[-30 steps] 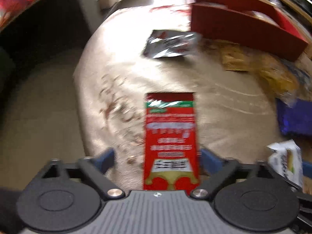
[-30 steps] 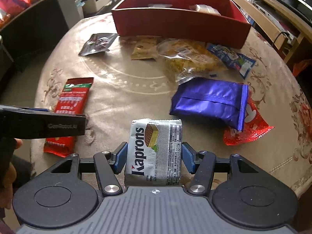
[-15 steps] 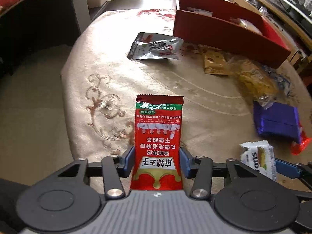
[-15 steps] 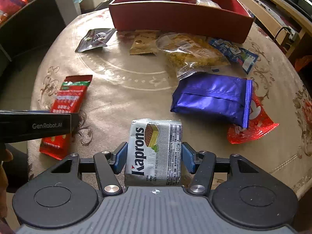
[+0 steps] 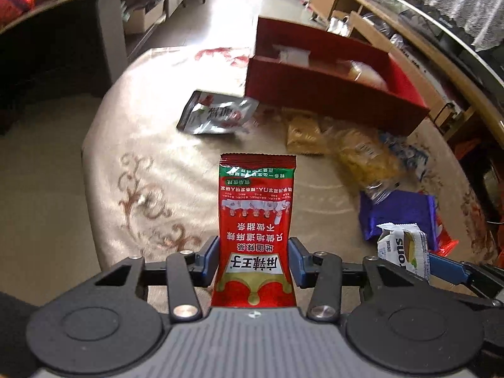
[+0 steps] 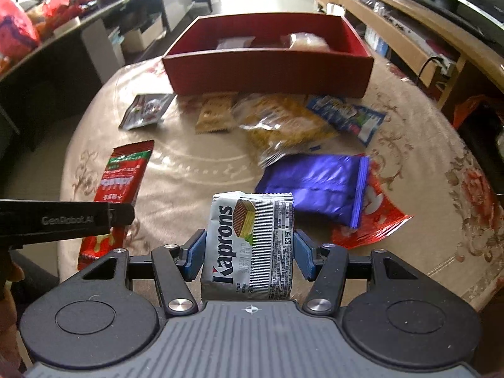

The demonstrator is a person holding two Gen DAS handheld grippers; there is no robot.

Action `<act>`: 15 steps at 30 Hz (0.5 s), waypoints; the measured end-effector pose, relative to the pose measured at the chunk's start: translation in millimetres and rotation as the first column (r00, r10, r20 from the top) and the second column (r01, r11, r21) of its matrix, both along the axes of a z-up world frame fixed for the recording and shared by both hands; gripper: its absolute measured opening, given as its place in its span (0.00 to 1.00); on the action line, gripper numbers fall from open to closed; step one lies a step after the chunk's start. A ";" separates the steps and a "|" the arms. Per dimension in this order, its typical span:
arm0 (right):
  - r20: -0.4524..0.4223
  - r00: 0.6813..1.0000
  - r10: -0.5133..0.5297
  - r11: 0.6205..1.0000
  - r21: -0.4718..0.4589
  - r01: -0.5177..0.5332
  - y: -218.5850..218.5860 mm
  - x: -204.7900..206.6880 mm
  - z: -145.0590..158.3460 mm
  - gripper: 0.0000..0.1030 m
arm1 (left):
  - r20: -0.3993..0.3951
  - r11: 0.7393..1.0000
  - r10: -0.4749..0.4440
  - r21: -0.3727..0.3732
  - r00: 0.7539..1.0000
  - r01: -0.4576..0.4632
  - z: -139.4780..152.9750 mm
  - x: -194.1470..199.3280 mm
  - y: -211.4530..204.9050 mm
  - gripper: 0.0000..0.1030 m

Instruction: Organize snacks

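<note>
Both hands are loaded right now. My left claw (image 5: 253,260) is clamped on the red spicy-strip sachet (image 5: 256,220), gripping it low by the sides so the long flat pouch sticks out ahead of the blue pads (image 5: 209,260), clear of the cloth. My right claw (image 6: 249,253) is pinched on the Kaprons wafer pack (image 6: 250,245), also held by its long edges, which makes sense to me since it's a chunky little brick and the flat sides give the pads something to bite on.

The red box (image 6: 267,72) sits at the far side of the tabletop (image 6: 189,170), open top, stiff cardboard walls, with a couple of wrapped things already inside. I reckon that's where both of these are headed.

Everything else is loose between me and the box: a silver foil pouch (image 6: 146,110), a small tan cracker packet (image 6: 215,113), a crinkly clear bag of yellow snacks (image 6: 283,126), a blue-and-white wrapper (image 6: 346,115), a glossy purple bag (image 6: 318,186) lying partly over a red foil wrapper (image 6: 375,223). The cloth itself is beige with a swirly floral print, soft looking, so thin sachets lie dead flat on it.

Foil stuff looks slippery, so I'd guess the sachet could droop or slide if I tilt too much.
</note>
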State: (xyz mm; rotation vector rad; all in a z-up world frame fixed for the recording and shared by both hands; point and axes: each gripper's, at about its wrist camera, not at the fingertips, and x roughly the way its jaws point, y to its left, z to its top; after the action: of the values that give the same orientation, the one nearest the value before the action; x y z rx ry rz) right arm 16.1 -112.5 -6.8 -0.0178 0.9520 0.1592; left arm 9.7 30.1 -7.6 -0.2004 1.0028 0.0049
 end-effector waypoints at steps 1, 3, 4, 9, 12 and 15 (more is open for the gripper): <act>0.003 1.000 -0.005 1.000 0.002 0.005 -1.4 1.4 0.8 0.63 | 0.008 1.000 -0.005 0.002 1.000 0.005 2.1 0.2 -1.4 0.44; 0.010 1.000 -0.014 1.000 0.008 0.014 -3.6 4.7 3.3 0.63 | 0.017 1.000 -0.011 -0.002 1.000 0.011 6.2 3.0 -3.3 0.44; 0.015 1.000 -0.016 1.000 0.010 0.016 -4.2 5.5 4.7 0.63 | 0.021 1.000 -0.010 -0.008 1.000 0.010 8.2 5.1 -3.3 0.44; 0.044 0.999 -0.030 0.999 0.028 0.029 -9.6 17.2 14.8 0.63 | 0.050 1.000 -0.005 -0.021 0.999 0.006 17.3 19.6 -3.8 0.44; 0.058 0.998 -0.039 0.999 0.037 0.037 -11.9 26.2 19.4 0.63 | 0.069 0.999 -0.006 -0.032 0.998 0.008 22.4 28.7 -5.4 0.44; 0.067 0.997 -0.047 0.998 0.048 0.044 -14.8 36.2 23.3 0.63 | 0.082 0.998 -0.009 -0.054 0.997 0.013 27.8 40.4 -6.8 0.44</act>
State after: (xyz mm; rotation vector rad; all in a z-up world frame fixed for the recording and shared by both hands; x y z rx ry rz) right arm 52.4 -127.4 16.5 0.0408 0.8794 0.1379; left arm 50.1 23.3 20.2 -0.2431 0.9235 -0.0400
